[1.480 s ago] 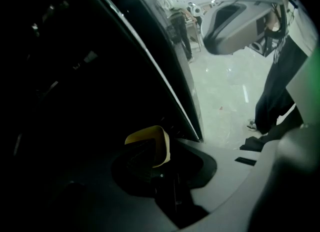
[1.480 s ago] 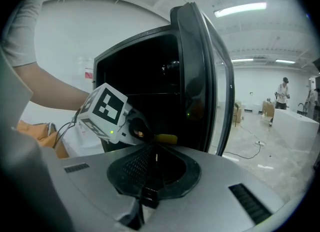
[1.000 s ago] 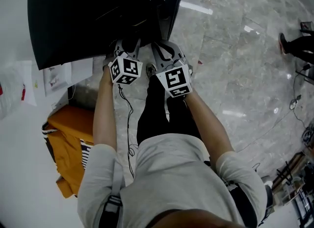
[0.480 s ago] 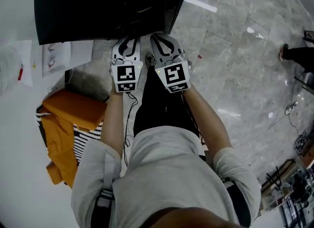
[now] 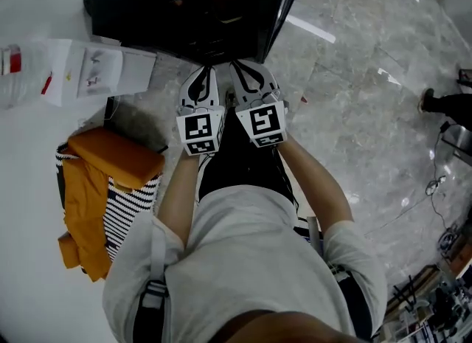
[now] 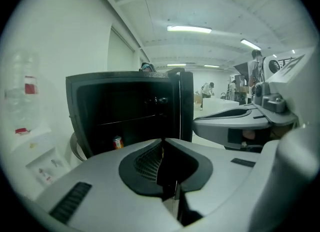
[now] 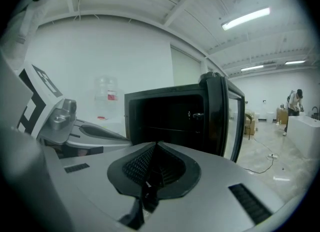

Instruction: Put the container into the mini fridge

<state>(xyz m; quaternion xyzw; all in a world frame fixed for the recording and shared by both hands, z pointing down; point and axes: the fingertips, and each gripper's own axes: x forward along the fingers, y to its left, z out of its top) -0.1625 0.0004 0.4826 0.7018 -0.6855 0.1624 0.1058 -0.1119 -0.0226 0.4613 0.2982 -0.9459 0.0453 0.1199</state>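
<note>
While left gripper [image 6: 162,143] and right gripper [image 7: 156,146] face the open mini fridge [image 5: 184,2] | jaws pressed together, empty | spread before grasping the unseen container

The mini fridge [image 5: 184,2] runs off the top edge of the head view, and its open inside is too dark to make out. In the left gripper view, a small can [image 6: 117,142] stands low inside, its label too small to read. At the head view's right edge, a bystander [image 5: 429,100] is cut down to a shoe and a leg. An orange cloth [image 5: 96,186] hides most of a striped bag [image 5: 125,212].
</note>
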